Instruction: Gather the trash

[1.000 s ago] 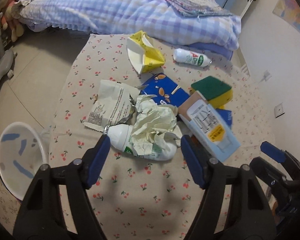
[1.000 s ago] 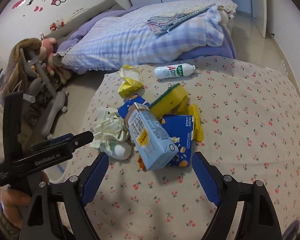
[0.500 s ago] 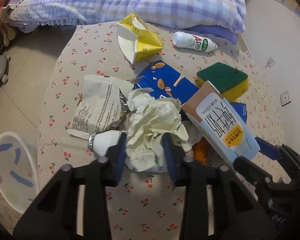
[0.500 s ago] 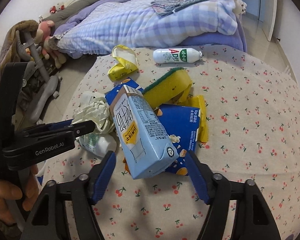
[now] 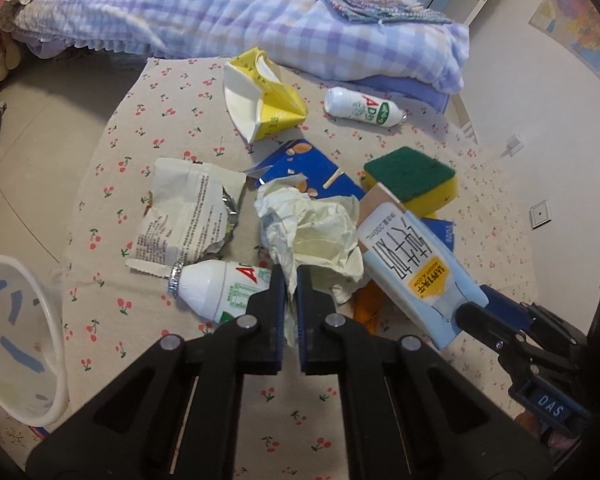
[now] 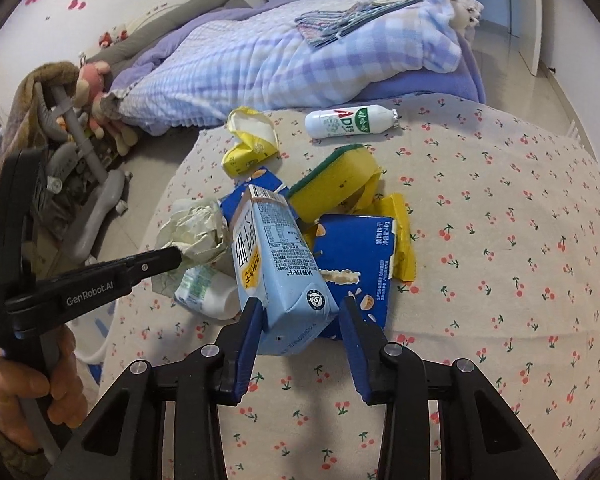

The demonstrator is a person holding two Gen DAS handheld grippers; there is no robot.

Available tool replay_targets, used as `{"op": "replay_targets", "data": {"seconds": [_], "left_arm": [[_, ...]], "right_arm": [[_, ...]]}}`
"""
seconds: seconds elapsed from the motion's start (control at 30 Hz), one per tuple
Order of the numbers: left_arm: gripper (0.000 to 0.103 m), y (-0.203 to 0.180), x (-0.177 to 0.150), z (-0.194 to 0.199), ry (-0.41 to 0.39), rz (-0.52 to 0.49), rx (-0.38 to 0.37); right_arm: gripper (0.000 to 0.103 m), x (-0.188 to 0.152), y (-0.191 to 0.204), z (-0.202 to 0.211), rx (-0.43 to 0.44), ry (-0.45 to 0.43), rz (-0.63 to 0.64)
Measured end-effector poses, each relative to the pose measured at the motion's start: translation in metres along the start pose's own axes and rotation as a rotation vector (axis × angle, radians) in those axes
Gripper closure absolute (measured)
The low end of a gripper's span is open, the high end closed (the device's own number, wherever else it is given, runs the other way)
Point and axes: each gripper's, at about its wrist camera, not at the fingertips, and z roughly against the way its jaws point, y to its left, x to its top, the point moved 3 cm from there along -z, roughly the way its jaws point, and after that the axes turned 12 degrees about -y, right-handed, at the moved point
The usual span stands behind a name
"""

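Crinkled cream paper wad point(image 5: 324, 240) pinched by left gripper point(image 5: 292, 284); right gripper point(image 6: 300, 312) apparently squeezes boxy blue carton point(image 6: 276, 264).

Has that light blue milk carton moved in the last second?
Yes. In the right wrist view the blue carton lay flat on the dark blue box a second ago; now its near end is between the right tool's fingers, raised toward the camera.

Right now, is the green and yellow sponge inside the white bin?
No, the sponge sits on the cherry-print table among the trash, far from the white bin.
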Motion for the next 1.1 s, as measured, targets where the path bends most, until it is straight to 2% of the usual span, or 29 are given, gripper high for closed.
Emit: {"op": "replay_targets", "data": {"seconds": [0.13, 0.4, 0.57, 0.6, 0.73, 0.97, 1.1], "left_arm": [[0.097, 0.0, 0.001, 0.019, -0.051, 0.023, -0.019], [0.097, 0.006, -0.006, 0.05, -0.108, 0.013, 0.025], [0.097, 0.015, -0.009, 0.068, -0.124, 0.043, 0.024], [0.097, 0.016, -0.01, 0.071, -0.128, 0.045, 0.021], [0.097, 0.021, -0.014, 0.078, -0.135, 0.04, 0.012], [0.097, 0.028, -0.022, 0.073, -0.103, 0.065, 0.008], [0.097, 0.026, -0.021, 0.081, -0.115, 0.066, 0.004]], "right_arm": [[0.064, 0.005, -0.003, 0.013, 0.006, -0.034, -0.048], [0.064, 0.011, 0.005, 0.037, 0.037, -0.082, -0.076], [0.065, 0.016, 0.002, 0.051, 0.037, -0.12, -0.107], [0.078, 0.017, 0.0, 0.052, 0.033, -0.127, -0.118], [0.079, 0.021, -0.008, 0.058, 0.017, -0.148, -0.157], [0.079, 0.01, -0.002, 0.049, 0.016, -0.101, -0.132], [0.079, 0.014, -0.005, 0.059, 0.01, -0.14, -0.136]]}}
